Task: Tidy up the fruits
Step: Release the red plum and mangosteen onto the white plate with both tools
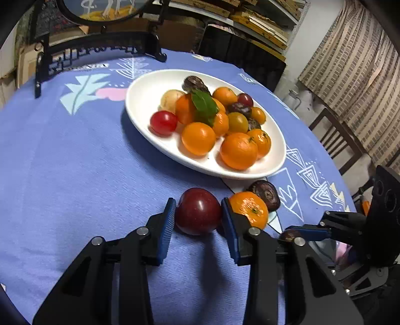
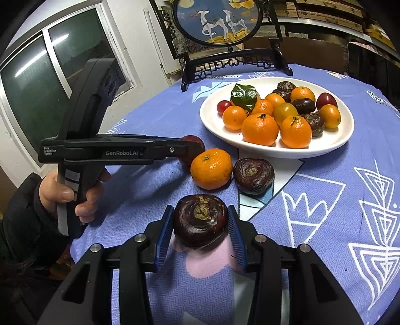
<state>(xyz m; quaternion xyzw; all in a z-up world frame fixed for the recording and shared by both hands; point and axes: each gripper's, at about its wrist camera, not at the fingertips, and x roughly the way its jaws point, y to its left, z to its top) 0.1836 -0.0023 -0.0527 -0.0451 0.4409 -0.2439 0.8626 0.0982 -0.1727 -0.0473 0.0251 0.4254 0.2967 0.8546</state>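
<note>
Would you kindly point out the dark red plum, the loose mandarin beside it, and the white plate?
Dark red plum [image 1: 198, 211], left wrist view, middle of its glossy front.
Loose mandarin [image 2: 211, 168], right wrist view, centre of its peel.
White plate [image 1: 142, 95], left wrist view, bare inner wall.

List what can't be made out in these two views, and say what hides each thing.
- Dark red plum, right wrist view: mostly hidden behind the left gripper.
- Dark chestnut in the right gripper, left wrist view: only a sliver shows past the left gripper's finger.
- Fruit at the bottom of the pile on the white plate: covered by fruit above, both views.
- Framed deer picture: top cut off by the image edge.
</note>
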